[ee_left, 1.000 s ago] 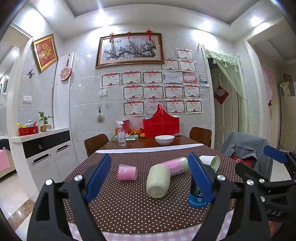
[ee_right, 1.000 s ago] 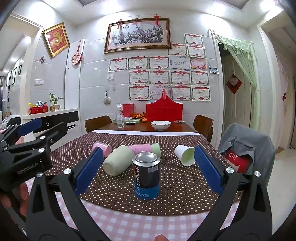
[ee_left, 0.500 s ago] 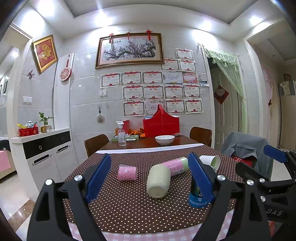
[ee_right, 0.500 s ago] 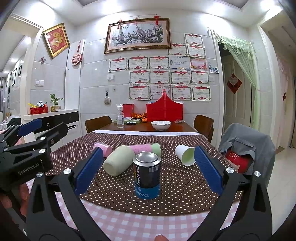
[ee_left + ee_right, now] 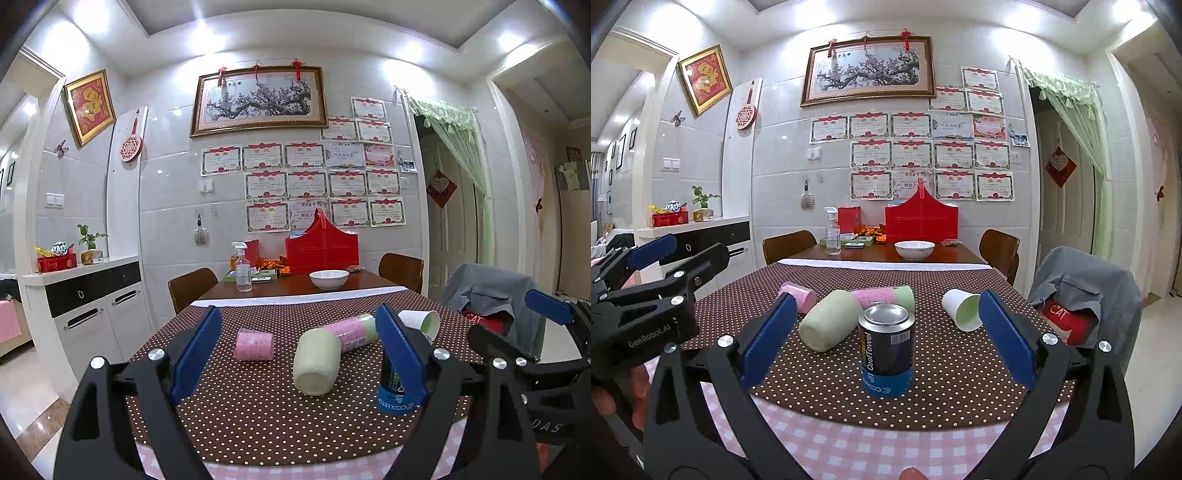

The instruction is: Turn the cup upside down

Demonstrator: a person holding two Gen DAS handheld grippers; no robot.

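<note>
Several cups lie on their sides on the brown dotted tablecloth (image 5: pixel 960 362): a pale green cup (image 5: pixel 829 320) (image 5: pixel 317 362), a small pink cup (image 5: pixel 798 295) (image 5: pixel 254 345), a long pink-and-green tumbler (image 5: pixel 884 297) (image 5: pixel 351 331) and a white paper cup (image 5: pixel 962 309) (image 5: pixel 421 322). A dark blue can (image 5: pixel 886 350) (image 5: pixel 393 384) stands upright in front. My right gripper (image 5: pixel 884 341) is open, its pads on either side of the can, short of it. My left gripper (image 5: pixel 299 354) is open, facing the pale green cup from the near side.
A white bowl (image 5: pixel 914 249), a spray bottle (image 5: pixel 832 236) and a red bag (image 5: pixel 921 221) stand at the table's far end. Wooden chairs flank the table; a chair draped with a grey jacket (image 5: pixel 1082 295) stands at the right. A white cabinet (image 5: pixel 88 306) is at the left.
</note>
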